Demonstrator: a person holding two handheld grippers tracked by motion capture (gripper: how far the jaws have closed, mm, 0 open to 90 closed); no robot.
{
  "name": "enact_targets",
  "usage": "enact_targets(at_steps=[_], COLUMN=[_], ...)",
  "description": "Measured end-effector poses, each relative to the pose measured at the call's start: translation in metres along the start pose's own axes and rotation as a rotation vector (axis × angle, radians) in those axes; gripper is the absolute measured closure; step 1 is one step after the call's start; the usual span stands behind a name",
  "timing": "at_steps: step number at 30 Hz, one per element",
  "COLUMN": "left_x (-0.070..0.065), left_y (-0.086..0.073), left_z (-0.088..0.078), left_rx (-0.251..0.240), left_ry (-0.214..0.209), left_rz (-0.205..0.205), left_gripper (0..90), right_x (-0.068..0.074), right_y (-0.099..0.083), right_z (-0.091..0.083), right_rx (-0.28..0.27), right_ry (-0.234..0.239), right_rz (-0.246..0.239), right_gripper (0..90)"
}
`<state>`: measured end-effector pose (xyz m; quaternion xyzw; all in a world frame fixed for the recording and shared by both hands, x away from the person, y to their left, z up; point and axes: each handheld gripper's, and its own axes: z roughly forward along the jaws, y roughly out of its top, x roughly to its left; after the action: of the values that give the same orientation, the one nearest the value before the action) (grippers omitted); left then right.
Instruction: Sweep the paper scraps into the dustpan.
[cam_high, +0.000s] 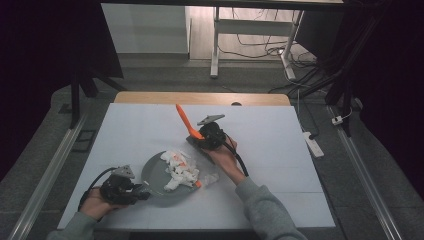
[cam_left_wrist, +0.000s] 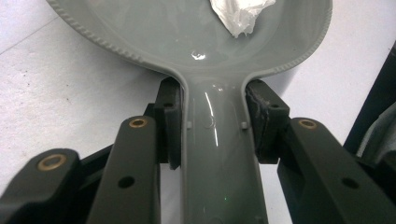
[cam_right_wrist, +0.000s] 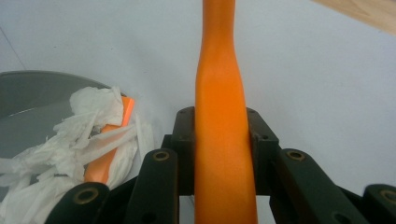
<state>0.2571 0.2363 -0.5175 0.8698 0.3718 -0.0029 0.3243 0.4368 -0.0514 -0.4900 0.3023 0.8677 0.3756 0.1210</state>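
Grey dustpan: one dustpan (cam_high: 159, 184) lies flat on the white table (cam_high: 280, 165), near the front edge. Its handle points to the person's left.
White paper: one heap of torn paper bits (cam_high: 181, 169) sits on the dustpan. Some bits spill over its right rim. I cannot count the bits.
Orange brush: one brush handle (cam_high: 184, 119) sticks up and tilts away from the person. An orange bit pokes out of the paper heap in the right gripper view (cam_right_wrist: 105, 158). I cannot tell if it is part of the same brush.
Left gripper: the left gripper (cam_high: 134, 192) has its two jaws closed tight on the dustpan handle (cam_left_wrist: 218, 158). One jaw presses on each side of it.
Right gripper: the right gripper (cam_high: 196, 140) has its two jaws closed tight on the orange handle (cam_right_wrist: 223, 154), one on each side.
Hands: two hands, one on each gripper, in grey sleeves.
Table: one table with a white top and a strip of wood at the far edge (cam_high: 200, 98).
Floor things: one white power strip (cam_high: 314, 143) lies on the grey floor to the right. Black cables (cam_high: 280, 50) lie past the table. White desk legs (cam_high: 216, 45) stand there too.
In the way: the paper heap hides the brush's lower end and much of the dustpan.
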Motion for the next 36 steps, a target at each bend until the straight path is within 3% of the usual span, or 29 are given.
enact_targets(at_steps=[6,9,13,15,16,20,23,30,36], left_x=[0.000,0.000,0.000,0.000,0.000,0.000,-0.001,0.000,0.000], left_y=[0.000,0.000,0.000,0.000,0.000,0.000,0.001,0.001,0.001], left_z=[0.000,0.000,0.001,0.000,0.000,0.000,0.001,0.001,0.001], left_rx=[-0.001,0.000,-0.003,-0.003,-0.002,-0.001,-0.005,-0.007,-0.006], left_ry=[0.001,0.002,0.000,0.002,0.002,0.004,0.007,0.004,0.004], left_rz=[0.001,0.001,-0.004,-0.002,-0.001,0.000,-0.006,-0.009,-0.008], left_gripper=[61.1,61.1,61.1,61.1,61.1,61.1,61.1,61.1,61.1], right_x=[0.026,0.040,0.054,0.054,0.052,0.034,0.018,-0.013,-0.013], right_y=[0.004,0.005,0.009,0.013,0.015,0.021,0.021,0.015,0.011], right_z=[0.007,0.007,0.000,-0.009,-0.015,-0.034,-0.038,-0.020,0.000], right_rx=[0.043,0.054,0.021,-0.030,-0.055,-0.138,-0.159,-0.101,-0.028], right_ry=[0.040,0.090,0.188,0.226,0.224,0.146,0.078,-0.014,-0.018], right_rz=[-0.069,-0.091,-0.111,-0.095,-0.087,-0.055,-0.032,0.007,-0.006], right_gripper=[70.0,70.0,70.0,70.0,70.0,70.0,70.0,70.0,70.0])
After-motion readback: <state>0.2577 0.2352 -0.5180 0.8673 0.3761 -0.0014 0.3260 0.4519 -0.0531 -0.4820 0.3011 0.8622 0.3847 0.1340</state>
